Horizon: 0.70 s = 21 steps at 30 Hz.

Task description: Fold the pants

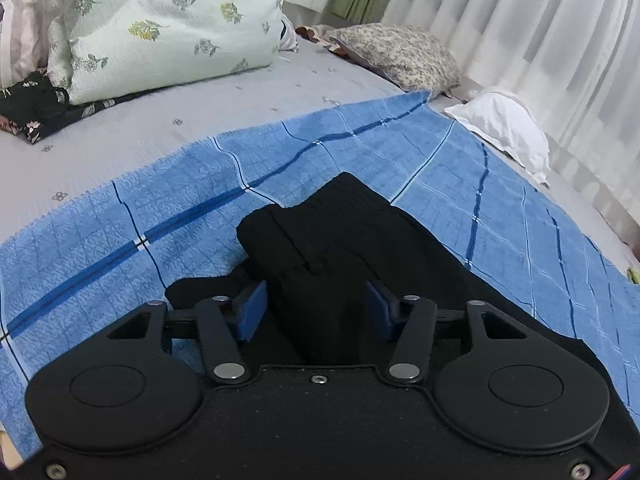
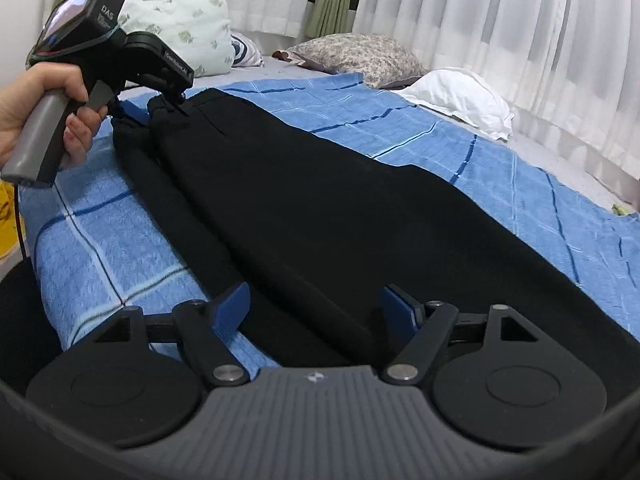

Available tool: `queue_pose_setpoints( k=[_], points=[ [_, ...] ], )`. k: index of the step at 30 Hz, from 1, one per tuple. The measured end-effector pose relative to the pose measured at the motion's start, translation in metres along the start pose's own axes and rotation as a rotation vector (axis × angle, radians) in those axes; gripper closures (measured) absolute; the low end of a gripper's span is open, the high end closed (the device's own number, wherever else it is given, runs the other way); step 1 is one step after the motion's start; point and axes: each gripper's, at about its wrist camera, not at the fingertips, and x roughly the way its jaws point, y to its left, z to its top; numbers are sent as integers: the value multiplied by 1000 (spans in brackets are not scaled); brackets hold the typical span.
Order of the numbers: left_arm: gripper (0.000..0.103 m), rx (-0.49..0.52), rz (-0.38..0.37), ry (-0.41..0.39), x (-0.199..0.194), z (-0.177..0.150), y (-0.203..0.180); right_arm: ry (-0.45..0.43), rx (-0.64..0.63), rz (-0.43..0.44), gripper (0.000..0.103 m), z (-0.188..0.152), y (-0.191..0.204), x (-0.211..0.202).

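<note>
- Left wrist view: the left gripper (image 1: 316,300) is at lower centre of the frame, its jaws apart and not pressing; a bunched end of the black pants (image 1: 320,232) lies between them on the blue checked blanket (image 1: 120,216).
- Right wrist view: the right gripper (image 2: 316,308) has wide jaws over the pants (image 2: 320,208), which run from upper left to lower right across the blanket (image 2: 500,168). A hand (image 2: 44,100) at upper left holds the left gripper (image 2: 136,112) there.

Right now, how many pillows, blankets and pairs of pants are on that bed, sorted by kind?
Pillows: 3, a floral pillow, a grey patterned pillow and a white pillow
Blankets: 1, the blue blanket
Pants: 1, the black pants
Total: 5
</note>
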Motion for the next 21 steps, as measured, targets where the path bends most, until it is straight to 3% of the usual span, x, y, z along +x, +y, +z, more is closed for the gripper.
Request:
queue_pose_setpoints(
  k=[4, 5, 6, 7, 8, 9, 10, 12, 16, 21],
  points=[
    [30, -44, -38, -7, 9, 2, 3, 9, 47, 9, 19, 8, -4, 11],
    [30, -56, -44, -9, 11, 3, 3, 12, 53, 8, 19, 9, -4, 13],
    [32, -65, -41, -12, 12, 3, 2, 16, 56, 9, 20, 11, -5, 18],
    [49, -69, -27, -18, 13, 4, 1, 22, 58, 12, 27, 12, -5, 22],
    [80, -66, -1, -31, 12, 4, -1, 25, 62, 24, 33, 11, -7, 22],
    [88, -57, 22, -38, 11, 4, -2, 24, 73, 40, 56, 12, -7, 23],
    [89, -42, 31, -39, 9, 5, -2, 24, 83, 45, 74, 14, -7, 23],
    [91, -17, 41, -68, 0, 5, -4, 21, 93, 46, 89, 18, -7, 19],
    [92, 84, 42, -155, -35, 3, -9, -21, 107, 65, 92, 23, -5, 0],
    [91, 96, 47, -154, -54, -6, 5, -14, 100, 102, 92, 16, 0, -10]
  ],
)
